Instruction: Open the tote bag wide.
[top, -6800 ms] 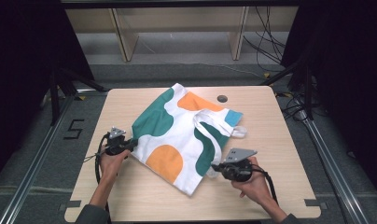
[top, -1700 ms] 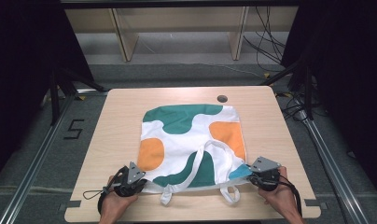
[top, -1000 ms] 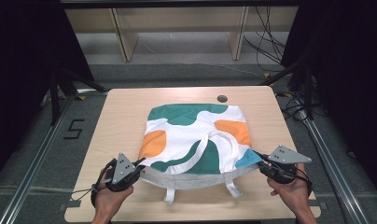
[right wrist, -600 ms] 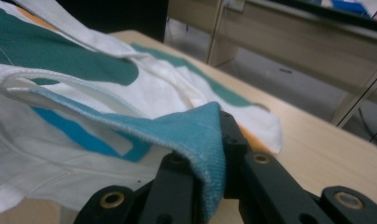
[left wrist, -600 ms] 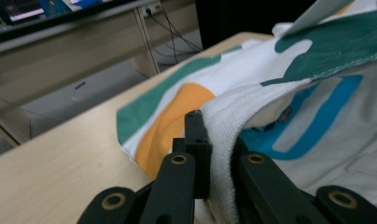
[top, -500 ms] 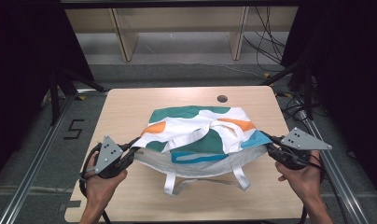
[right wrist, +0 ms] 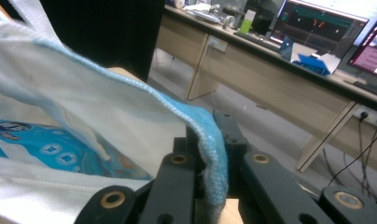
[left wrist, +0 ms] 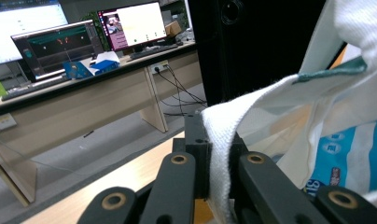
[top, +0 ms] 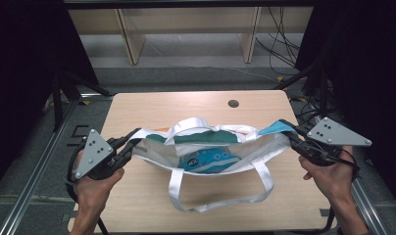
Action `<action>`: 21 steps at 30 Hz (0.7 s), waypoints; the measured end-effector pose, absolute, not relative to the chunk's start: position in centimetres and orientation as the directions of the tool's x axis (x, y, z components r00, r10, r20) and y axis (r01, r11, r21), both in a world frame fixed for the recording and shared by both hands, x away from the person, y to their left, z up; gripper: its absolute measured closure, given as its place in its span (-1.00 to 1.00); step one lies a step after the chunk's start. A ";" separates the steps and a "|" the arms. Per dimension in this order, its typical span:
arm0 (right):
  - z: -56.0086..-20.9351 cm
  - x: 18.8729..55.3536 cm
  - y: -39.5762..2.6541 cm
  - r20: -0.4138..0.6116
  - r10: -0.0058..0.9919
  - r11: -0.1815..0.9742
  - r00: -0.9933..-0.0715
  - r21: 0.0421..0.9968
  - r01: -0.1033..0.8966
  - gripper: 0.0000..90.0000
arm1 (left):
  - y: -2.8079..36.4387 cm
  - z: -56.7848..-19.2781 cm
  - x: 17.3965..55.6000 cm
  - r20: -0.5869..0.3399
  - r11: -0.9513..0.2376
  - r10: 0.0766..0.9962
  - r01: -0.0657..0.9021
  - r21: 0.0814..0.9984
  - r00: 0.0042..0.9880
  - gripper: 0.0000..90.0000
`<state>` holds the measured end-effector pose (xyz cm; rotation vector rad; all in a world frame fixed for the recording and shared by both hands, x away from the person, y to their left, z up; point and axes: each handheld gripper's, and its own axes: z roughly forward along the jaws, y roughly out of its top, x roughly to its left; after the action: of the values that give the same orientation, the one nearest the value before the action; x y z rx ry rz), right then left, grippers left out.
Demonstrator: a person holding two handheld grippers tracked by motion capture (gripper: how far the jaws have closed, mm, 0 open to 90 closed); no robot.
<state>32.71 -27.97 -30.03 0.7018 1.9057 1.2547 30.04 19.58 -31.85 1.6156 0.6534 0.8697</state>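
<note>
A white tote bag (top: 210, 149) with green, orange and blue patches hangs stretched above the wooden table (top: 152, 105), lifted by its two top corners. My left gripper (top: 133, 141) is shut on the bag's left corner; in the left gripper view the white cloth (left wrist: 219, 154) is pinched between the black jaws. My right gripper (top: 284, 126) is shut on the light-blue right corner (right wrist: 210, 154). One white handle (top: 220, 196) droops down to the table, the other (top: 188, 126) arches on top. A blue printed packet (top: 208, 159) shows inside the bag's mouth.
A small dark hole (top: 233, 103) sits near the table's far edge. Metal rails (top: 34, 176) run along both sides of the table. Wooden shelving legs (top: 130, 44) and cables (top: 279, 39) lie beyond. Desks with monitors (left wrist: 60, 42) stand in the background.
Both grippers have risen and spread apart, lifting the bag off the table. Its mouth has sagged open, and the lower handle now hangs down.
</note>
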 end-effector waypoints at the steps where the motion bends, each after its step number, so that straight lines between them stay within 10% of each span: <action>1: -29.3 32.6 -28.0 -0.298 0.762 0.383 -0.576 0.923 0.028 0.92 | 19.8 -31.5 29.9 0.185 -0.202 0.797 -0.035 0.979 0.575 0.93; 21: -27.1 35.3 -28.3 -0.323 0.753 0.426 -0.573 0.903 0.051 0.92 | 19.9 -32.6 33.9 0.107 -0.174 0.781 0.048 0.984 0.615 0.92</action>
<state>35.26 -28.26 -27.13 0.6805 1.9304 1.1889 33.95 19.91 -32.59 1.6323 0.7001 0.7548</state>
